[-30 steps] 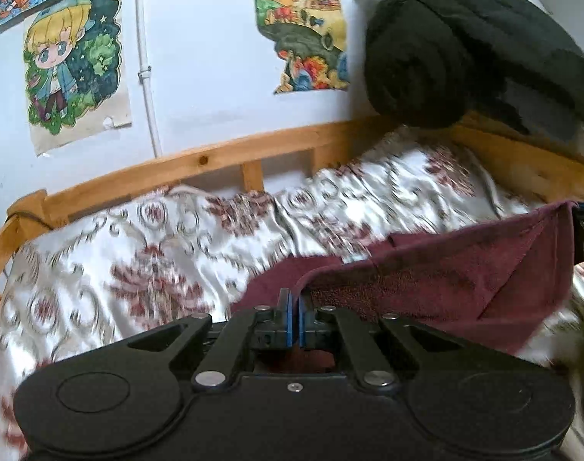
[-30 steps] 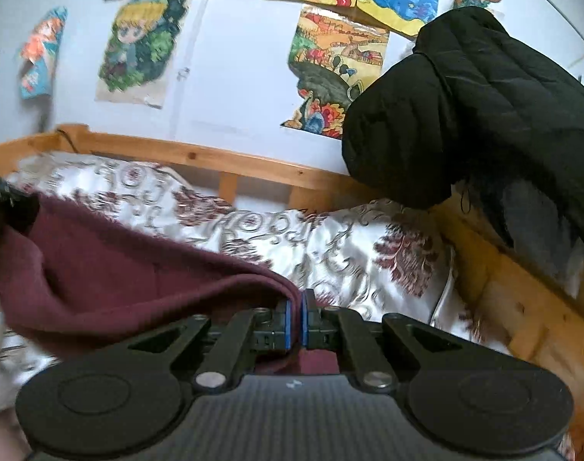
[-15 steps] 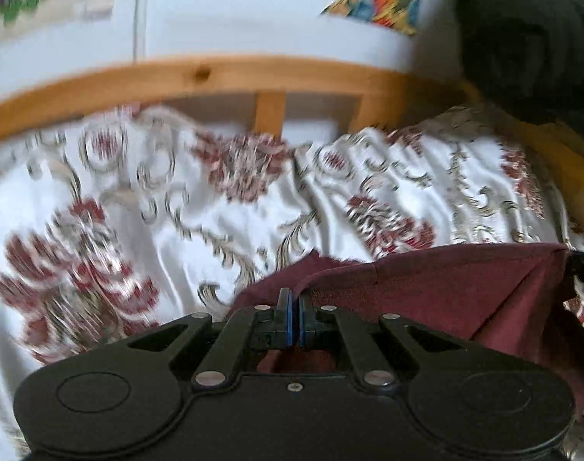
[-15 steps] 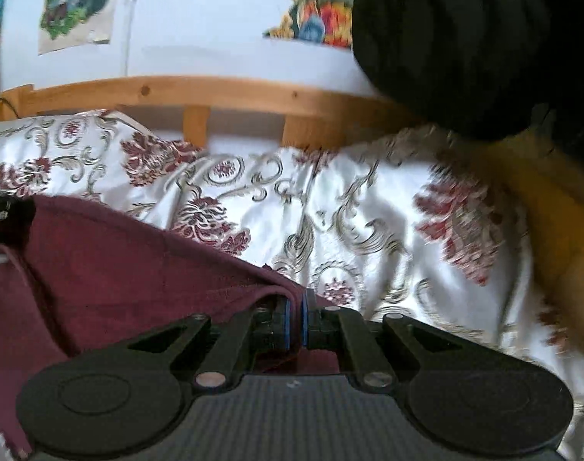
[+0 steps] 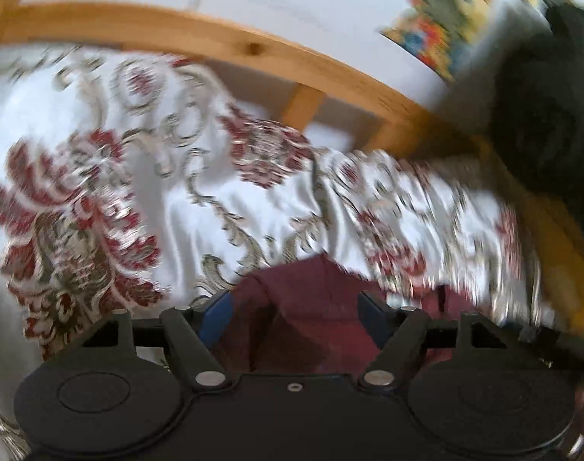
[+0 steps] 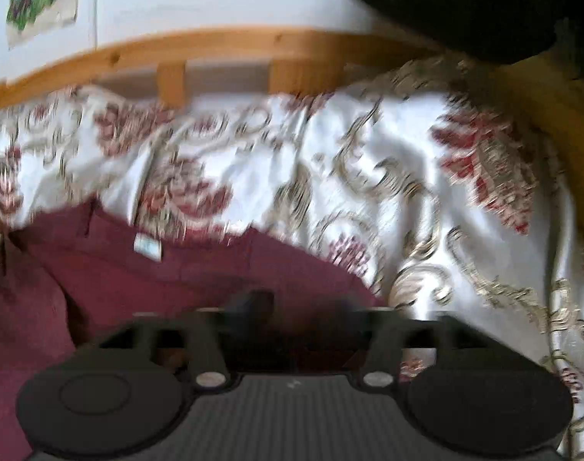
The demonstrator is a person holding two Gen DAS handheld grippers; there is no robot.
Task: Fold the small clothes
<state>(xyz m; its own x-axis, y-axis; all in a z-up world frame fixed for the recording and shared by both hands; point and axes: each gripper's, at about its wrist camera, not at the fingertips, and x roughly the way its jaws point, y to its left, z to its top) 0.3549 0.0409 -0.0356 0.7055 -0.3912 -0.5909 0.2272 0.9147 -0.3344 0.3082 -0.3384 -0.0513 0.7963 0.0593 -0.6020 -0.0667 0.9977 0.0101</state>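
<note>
My left tool (image 5: 296,307) is opening, its blue pads clear of the maroon garment (image 5: 311,307) that lies slack between them; my right tool (image 6: 303,307) is opening too, over the same cloth. The garment (image 6: 146,280) rests on the bed's floral bedspread (image 5: 176,192), just ahead of and under both tools, its long axis running across from one to the other — neither hand is clearly nearer. A small pale label (image 6: 149,246) sits near its far edge — too blurred to read. Beyond stands the wooden bed rail (image 6: 215,48).
</note>
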